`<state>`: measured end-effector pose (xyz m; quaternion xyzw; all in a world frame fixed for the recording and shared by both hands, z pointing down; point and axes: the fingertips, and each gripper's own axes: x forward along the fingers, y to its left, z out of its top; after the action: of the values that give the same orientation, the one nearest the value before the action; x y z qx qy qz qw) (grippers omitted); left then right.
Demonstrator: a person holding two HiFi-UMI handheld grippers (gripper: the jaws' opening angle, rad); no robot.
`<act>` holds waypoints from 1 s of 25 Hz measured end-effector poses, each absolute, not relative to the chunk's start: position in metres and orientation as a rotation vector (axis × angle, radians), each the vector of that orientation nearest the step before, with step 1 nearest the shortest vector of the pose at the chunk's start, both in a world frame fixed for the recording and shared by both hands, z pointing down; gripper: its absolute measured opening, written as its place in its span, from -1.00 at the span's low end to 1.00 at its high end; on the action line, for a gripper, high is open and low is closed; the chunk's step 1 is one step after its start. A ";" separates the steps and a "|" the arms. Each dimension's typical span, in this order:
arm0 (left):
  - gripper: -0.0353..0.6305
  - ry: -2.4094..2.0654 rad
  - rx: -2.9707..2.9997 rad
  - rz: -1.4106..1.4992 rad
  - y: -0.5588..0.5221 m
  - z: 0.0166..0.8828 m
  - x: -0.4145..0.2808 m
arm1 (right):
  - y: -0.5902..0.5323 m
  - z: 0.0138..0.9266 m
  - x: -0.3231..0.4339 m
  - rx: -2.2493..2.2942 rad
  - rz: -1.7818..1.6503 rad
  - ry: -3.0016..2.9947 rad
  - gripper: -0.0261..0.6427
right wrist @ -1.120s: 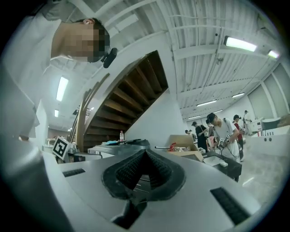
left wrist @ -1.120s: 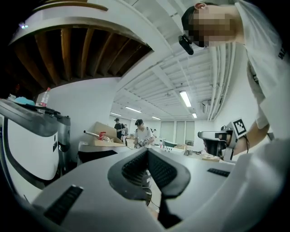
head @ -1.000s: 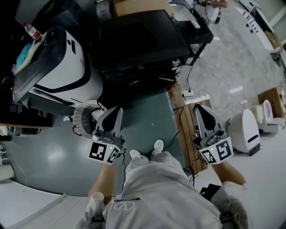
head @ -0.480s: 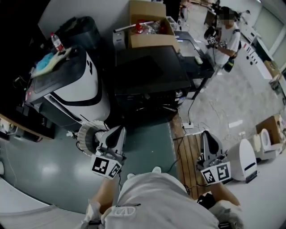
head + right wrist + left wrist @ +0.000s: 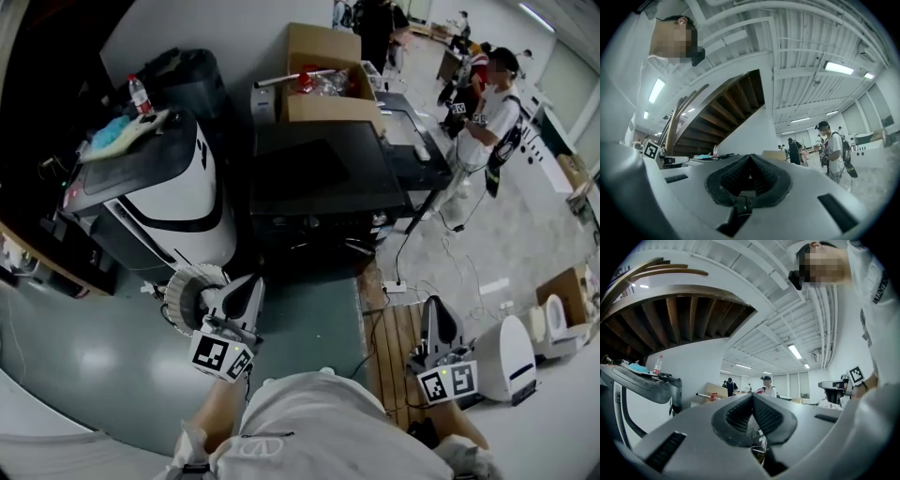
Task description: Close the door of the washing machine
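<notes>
The washing machine point(image 5: 173, 202) is white with a black curved band and a dark top, and stands at the left on the grey floor. In the head view no door stands out from its body. My left gripper point(image 5: 251, 281) is shut and empty, a short way in front of the machine's lower right corner. It points about level, and the machine point(image 5: 637, 380) shows at the left edge of its own view, beside the shut left gripper point(image 5: 752, 397). My right gripper point(image 5: 434, 305) hangs far to the right over wooden boards, apart from the machine. The right gripper point(image 5: 750, 157) is also shut on nothing.
A ribbed hose coil point(image 5: 187, 291) lies by the machine's foot, close to my left gripper. A bottle point(image 5: 139, 94) and a blue cloth point(image 5: 117, 131) rest on the machine. A black desk point(image 5: 323, 169) with a cardboard box point(image 5: 323, 80) stands behind. A power strip point(image 5: 398, 286), a white appliance point(image 5: 511, 356) and a person point(image 5: 487, 112) are at the right.
The head view has tilted up and takes in more of the room. Both grippers sit lower in the picture and a little further from the machine. Both stay shut and empty.
</notes>
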<state>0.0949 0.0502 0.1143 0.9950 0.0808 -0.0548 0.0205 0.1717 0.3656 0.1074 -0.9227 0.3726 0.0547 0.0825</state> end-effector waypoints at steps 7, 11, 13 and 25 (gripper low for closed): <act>-0.88 0.252 3.081 -0.148 0.047 0.117 0.097 | 0.367 0.113 0.175 -2.802 0.146 1.092 -0.89; -0.88 0.247 3.074 -0.138 0.043 0.123 0.095 | 0.368 0.116 0.175 -2.833 0.130 1.076 -0.89; -0.88 0.244 3.076 -0.138 0.041 0.124 0.094 | 0.371 0.115 0.176 -2.845 0.136 1.061 -0.89; -0.88 0.232 3.072 -0.123 0.033 0.128 0.098 | 0.371 0.115 0.180 -2.874 0.145 1.052 -0.89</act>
<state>0.0980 0.0329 0.1283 0.9959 0.0751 -0.0398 0.0292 0.1799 0.3712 0.1151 -0.9373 0.3431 0.0473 0.0390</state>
